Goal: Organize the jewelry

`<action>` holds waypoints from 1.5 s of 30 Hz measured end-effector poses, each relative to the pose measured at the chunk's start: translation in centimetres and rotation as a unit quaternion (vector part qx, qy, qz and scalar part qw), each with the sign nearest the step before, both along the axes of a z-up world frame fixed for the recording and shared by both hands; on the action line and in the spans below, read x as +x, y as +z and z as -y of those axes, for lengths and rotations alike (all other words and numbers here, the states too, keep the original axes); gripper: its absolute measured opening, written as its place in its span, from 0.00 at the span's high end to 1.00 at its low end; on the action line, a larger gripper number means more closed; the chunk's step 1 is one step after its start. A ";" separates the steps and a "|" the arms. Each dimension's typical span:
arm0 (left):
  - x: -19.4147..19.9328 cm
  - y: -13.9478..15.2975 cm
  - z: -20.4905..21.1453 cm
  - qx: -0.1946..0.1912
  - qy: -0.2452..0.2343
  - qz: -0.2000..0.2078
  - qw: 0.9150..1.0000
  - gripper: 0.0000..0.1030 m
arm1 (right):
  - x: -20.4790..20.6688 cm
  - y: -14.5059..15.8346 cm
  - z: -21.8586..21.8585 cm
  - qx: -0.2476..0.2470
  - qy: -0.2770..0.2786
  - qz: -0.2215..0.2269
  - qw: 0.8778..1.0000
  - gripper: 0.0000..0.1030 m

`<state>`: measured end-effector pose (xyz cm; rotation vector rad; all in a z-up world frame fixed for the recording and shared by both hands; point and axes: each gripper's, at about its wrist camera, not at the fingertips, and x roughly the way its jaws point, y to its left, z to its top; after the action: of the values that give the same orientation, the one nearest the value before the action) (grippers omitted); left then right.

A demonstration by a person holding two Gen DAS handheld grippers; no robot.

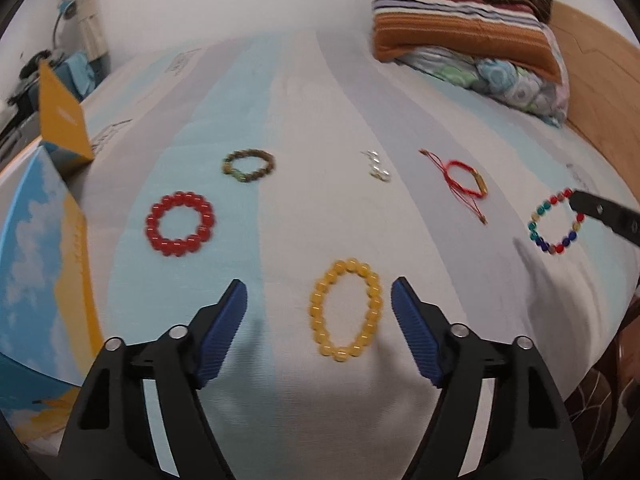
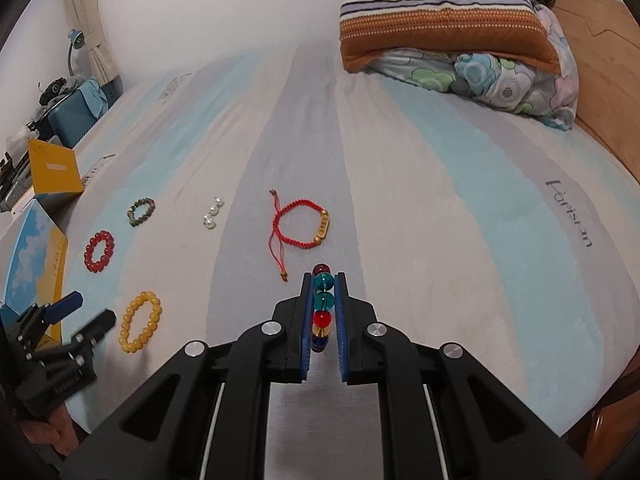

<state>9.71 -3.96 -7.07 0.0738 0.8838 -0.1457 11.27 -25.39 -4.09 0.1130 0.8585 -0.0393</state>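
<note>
Left wrist view: the left gripper (image 1: 319, 292) hangs over a striped blue, grey and white bedsheet (image 1: 288, 120), its blue-padded jaws spread wide. The yellow bead bracelet (image 1: 346, 309) lies flat on the sheet between them, touched by neither pad. Farther up lie a red bead bracelet (image 1: 180, 224), a brown-green bead bracelet (image 1: 249, 165), a small cluster of white pearls (image 1: 378, 167) and a red cord bracelet with a gold charm (image 1: 464, 178). At the right edge the black tip of the right gripper (image 1: 576, 199) meets a multicoloured glass bead bracelet (image 1: 556, 221). A blue-and-yellow cardboard box printed with clouds (image 1: 44, 264) sits at the left, and folded striped blankets (image 1: 460, 20) are piled on a floral quilt at the head of the bed.

Right wrist view: the right gripper's jaws are closed on the multicoloured glass bead bracelet (image 2: 322, 308), whose beads stand in a row between the blue pads. Just beyond lies the red cord bracelet (image 2: 300, 228); the pearls (image 2: 212, 214), the brown-green bracelet (image 2: 141, 211), the red bead bracelet (image 2: 100, 256) and the yellow one (image 2: 141, 327) lie to the left. The left gripper (image 2: 90, 312) shows low at the left, just beside the yellow bracelet, in front of the box (image 2: 36, 264).
</note>
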 end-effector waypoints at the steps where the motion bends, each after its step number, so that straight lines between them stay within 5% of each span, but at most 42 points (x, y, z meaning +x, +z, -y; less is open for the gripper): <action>1: 0.0 -0.2 0.4 0.003 -0.005 0.000 1.000 0.28 | 0.1 -0.2 0.1 0.001 0.000 -0.002 1.000 0.91; 12: 1.2 -3.9 1.7 0.018 -0.010 -0.038 0.999 0.31 | 0.3 -1.5 0.9 0.005 -0.001 -0.012 1.000 0.91; 18: 1.6 -4.6 0.9 0.007 -0.002 -0.055 0.998 0.63 | 0.5 -1.9 0.9 0.006 -0.001 -0.015 1.000 0.91; 20: 1.8 -4.4 0.7 -0.001 -0.002 -0.058 0.998 0.81 | 0.5 -1.9 0.9 0.006 0.000 -0.015 1.000 0.91; 23: 1.8 -4.0 0.2 -0.018 -0.003 -0.062 0.998 0.91 | 0.4 -1.9 0.9 0.007 -0.001 -0.015 1.000 0.91; 45: 1.4 -0.6 0.3 -0.013 -0.002 -0.041 0.999 0.91 | 0.0 -0.6 0.4 0.007 0.003 -0.003 1.000 0.91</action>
<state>11.13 -4.29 -7.67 0.0458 0.9632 -0.1655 11.25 -25.83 -4.70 0.1229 0.8658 -0.0273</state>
